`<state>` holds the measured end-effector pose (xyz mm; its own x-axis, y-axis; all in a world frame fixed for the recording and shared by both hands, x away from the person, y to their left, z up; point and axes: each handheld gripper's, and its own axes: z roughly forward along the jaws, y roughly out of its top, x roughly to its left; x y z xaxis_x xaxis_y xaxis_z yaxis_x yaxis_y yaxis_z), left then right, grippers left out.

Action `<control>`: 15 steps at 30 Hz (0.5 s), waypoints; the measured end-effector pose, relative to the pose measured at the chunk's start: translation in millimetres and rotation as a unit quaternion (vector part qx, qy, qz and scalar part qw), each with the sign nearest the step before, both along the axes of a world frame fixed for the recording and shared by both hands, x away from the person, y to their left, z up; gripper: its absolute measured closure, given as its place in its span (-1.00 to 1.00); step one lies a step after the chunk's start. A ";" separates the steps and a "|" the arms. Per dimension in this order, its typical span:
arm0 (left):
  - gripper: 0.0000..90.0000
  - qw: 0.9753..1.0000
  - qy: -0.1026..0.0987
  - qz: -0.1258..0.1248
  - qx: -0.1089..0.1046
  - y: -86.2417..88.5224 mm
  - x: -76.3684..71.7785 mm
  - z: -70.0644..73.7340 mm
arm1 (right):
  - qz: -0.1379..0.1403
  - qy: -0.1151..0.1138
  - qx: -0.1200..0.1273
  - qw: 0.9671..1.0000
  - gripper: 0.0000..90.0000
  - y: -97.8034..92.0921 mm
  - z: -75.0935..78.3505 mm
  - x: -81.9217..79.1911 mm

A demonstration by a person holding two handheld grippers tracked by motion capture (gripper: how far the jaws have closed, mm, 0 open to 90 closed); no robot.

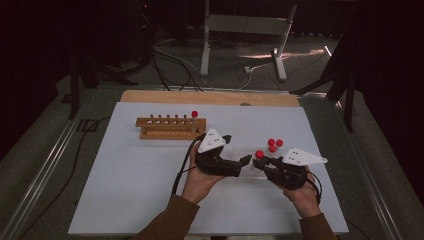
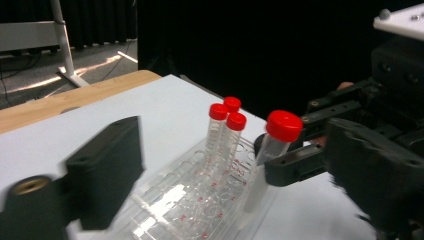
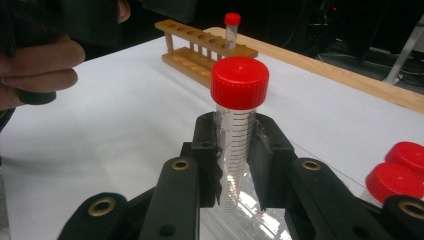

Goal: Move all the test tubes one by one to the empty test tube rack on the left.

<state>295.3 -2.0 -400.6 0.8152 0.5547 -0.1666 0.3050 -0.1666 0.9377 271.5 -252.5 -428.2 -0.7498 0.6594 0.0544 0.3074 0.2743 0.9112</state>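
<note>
My right gripper is shut on a clear graduated tube with a red cap, held upright just below the cap. The same held tube leans over the edge of a clear plastic rack, where three more red-capped tubes stand. My left gripper is open, its jaws wide apart on either side of that rack. From above, the left gripper and right gripper nearly meet tip to tip, with the held tube's cap between them.
A wooden tube rack stands at the back left of the white mat, with one red-capped tube in its right end hole. The mat's wooden far edge lies behind it. Cables trail from both grippers.
</note>
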 end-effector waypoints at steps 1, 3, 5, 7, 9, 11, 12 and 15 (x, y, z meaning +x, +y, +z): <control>-0.65 1.000 -0.001 -0.003 0.002 -3.6 -0.6 -0.2 | 0.000 0.000 0.000 1.000 0.64 0.0 0.0 0.0; -0.59 1.000 -0.001 -0.009 0.005 -10.1 -0.9 -0.6 | 0.001 0.001 0.000 1.000 0.64 0.5 -1.0 0.4; -0.28 1.000 -0.003 -0.031 0.003 -17.9 -1.0 -1.7 | 0.004 0.003 0.000 1.000 0.64 1.8 -1.5 0.2; -0.10 0.999 -0.002 -0.035 0.006 -20.4 -1.0 -2.1 | 0.005 0.003 0.001 1.000 0.64 2.3 -1.6 0.2; 0.06 0.999 -0.001 -0.044 0.008 -25.0 -0.8 -3.6 | 0.007 0.005 0.002 1.000 0.64 3.0 -2.2 0.5; 0.12 0.999 -0.002 -0.048 0.015 -29.2 -0.5 -5.0 | 0.007 0.006 0.002 1.000 0.64 3.3 -2.6 0.6; 0.18 0.999 0.001 -0.050 0.017 -31.2 -0.3 -5.7 | 0.008 0.008 0.001 1.000 0.64 3.5 -2.9 0.6; 0.37 0.998 0.004 -0.055 0.022 -35.4 0.7 -7.4 | 0.013 0.008 0.001 1.000 0.64 4.9 -3.4 0.4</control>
